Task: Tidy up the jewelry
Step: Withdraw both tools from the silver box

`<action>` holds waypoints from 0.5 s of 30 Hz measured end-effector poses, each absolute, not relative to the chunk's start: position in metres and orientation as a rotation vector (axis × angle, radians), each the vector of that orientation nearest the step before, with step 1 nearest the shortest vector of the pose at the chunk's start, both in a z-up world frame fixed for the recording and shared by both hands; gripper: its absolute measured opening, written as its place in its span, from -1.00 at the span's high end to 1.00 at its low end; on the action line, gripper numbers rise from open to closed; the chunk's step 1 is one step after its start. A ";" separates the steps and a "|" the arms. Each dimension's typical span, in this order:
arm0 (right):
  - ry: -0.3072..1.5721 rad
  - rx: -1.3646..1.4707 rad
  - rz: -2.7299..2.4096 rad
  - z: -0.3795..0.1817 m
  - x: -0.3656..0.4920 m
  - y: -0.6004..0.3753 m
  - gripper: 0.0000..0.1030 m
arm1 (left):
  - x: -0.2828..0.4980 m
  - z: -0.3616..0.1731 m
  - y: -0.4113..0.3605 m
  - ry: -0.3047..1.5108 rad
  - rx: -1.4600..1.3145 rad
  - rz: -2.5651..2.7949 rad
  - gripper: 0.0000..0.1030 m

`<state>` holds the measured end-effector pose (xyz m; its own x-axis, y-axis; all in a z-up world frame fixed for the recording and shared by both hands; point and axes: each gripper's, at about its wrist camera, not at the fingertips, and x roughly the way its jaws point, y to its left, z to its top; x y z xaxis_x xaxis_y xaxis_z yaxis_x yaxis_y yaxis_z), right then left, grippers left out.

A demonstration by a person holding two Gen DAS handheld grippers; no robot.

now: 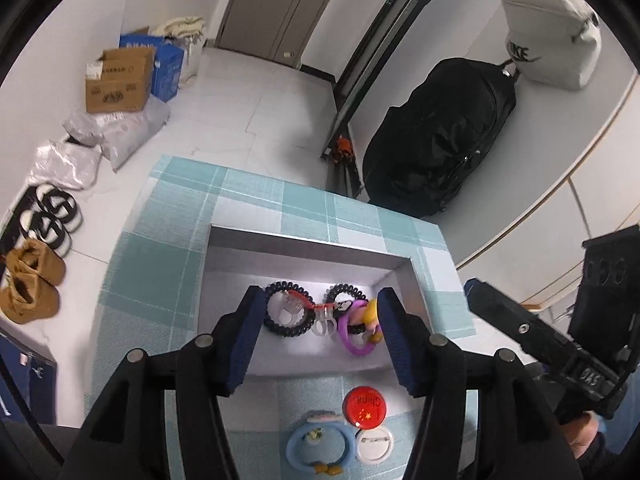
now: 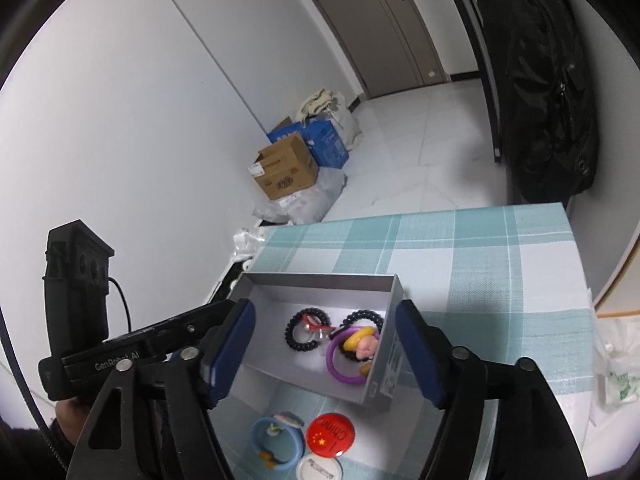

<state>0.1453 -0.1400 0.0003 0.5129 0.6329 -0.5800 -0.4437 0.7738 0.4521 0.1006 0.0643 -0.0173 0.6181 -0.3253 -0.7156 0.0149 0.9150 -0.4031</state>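
A grey open box (image 1: 304, 248) (image 2: 394, 364) stands on the teal checked tablecloth (image 1: 168, 216) (image 2: 480, 264). Inside lie two black coil hair ties (image 1: 276, 324) (image 2: 298, 344), a clear ring (image 1: 325, 325) and a purple ring with a doll charm (image 1: 356, 346) (image 2: 348, 376). In front of the box lie a blue ring (image 1: 320, 450) (image 2: 276, 444), a red China badge (image 1: 365, 407) (image 2: 330, 434) and a white badge back (image 1: 374, 445) (image 2: 320, 469). My left gripper (image 1: 320, 336) is open and empty above the box. My right gripper (image 2: 320, 356) is open and empty over it too.
The table edge drops to a white tiled floor. Cardboard and blue boxes (image 1: 120, 80) (image 2: 286, 168), plastic bags and shoes (image 1: 32, 280) lie by the left wall. A black backpack (image 1: 440, 140) (image 2: 540, 80) hangs at the right. A plastic bag (image 2: 616, 372) lies at the table's right.
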 end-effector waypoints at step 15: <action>0.743 0.159 0.647 0.006 0.101 -0.147 -0.73 | 0.063 -0.013 0.035 0.877 -0.248 -0.157 -0.21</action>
<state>0.1012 -0.1465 0.0055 0.5540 0.5990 -0.5782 -0.4907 0.7960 0.3544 0.0631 0.0347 -0.0127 0.6307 -0.2368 -0.7390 0.0345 0.9599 -0.2782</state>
